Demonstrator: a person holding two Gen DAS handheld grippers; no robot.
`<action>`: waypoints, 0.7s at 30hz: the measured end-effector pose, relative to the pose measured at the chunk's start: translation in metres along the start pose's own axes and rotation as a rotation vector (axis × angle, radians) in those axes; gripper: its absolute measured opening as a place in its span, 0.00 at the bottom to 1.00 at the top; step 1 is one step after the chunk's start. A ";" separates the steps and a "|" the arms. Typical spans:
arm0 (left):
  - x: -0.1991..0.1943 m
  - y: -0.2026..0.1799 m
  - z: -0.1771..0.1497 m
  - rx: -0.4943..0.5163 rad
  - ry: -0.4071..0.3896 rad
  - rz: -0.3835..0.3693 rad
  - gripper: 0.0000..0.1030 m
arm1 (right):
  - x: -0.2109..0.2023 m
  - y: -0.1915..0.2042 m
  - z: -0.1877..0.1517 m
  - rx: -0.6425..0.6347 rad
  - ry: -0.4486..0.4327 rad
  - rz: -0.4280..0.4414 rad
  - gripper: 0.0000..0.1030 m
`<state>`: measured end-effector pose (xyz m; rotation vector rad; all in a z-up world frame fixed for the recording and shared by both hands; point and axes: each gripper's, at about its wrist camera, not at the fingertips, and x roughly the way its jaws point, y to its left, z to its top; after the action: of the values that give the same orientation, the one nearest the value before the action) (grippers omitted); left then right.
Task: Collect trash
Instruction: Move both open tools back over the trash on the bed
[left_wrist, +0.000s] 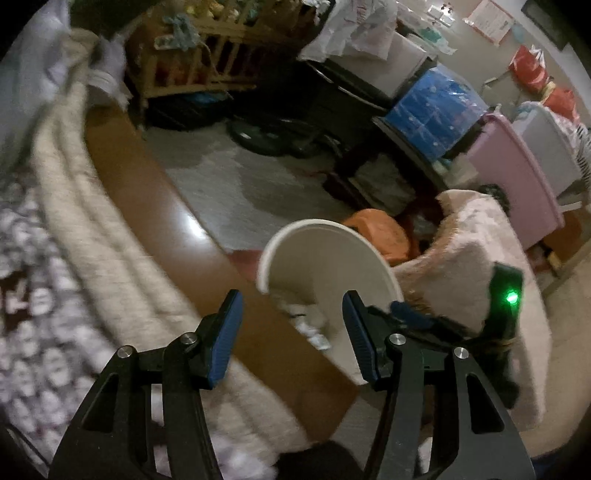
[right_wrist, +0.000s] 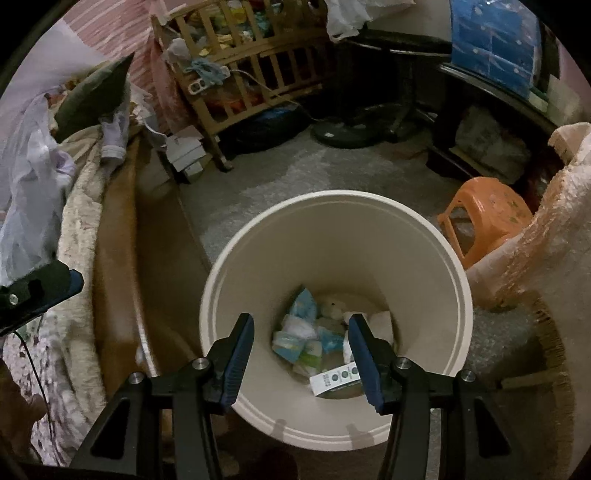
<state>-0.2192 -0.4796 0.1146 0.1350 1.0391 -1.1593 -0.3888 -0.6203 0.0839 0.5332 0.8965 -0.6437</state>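
Both claws part-open and empty: right claw (right_wrist: 301, 345) hovers over the white trash bin (right_wrist: 436, 236) on the floor, left claw (left_wrist: 291, 328) beside its rim. Wrappers and a small box (right_wrist: 334, 378) lie at the bin's bottom.

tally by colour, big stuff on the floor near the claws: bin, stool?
White: 1, trash bin
Orange: 1, plastic stool
Total: 2
Both seen from the right wrist view; the bin already holds wrappers.
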 end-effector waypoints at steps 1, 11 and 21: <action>-0.002 0.003 -0.001 0.000 -0.004 0.017 0.53 | -0.002 0.004 0.000 -0.003 -0.003 0.006 0.49; -0.032 0.061 -0.022 -0.045 -0.036 0.207 0.53 | -0.016 0.061 0.001 -0.104 -0.021 0.073 0.50; -0.077 0.130 -0.046 -0.147 -0.078 0.315 0.53 | -0.010 0.144 -0.007 -0.227 0.007 0.174 0.52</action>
<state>-0.1444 -0.3421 0.0928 0.1315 0.9898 -0.7947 -0.2961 -0.5129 0.1110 0.4042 0.9051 -0.3765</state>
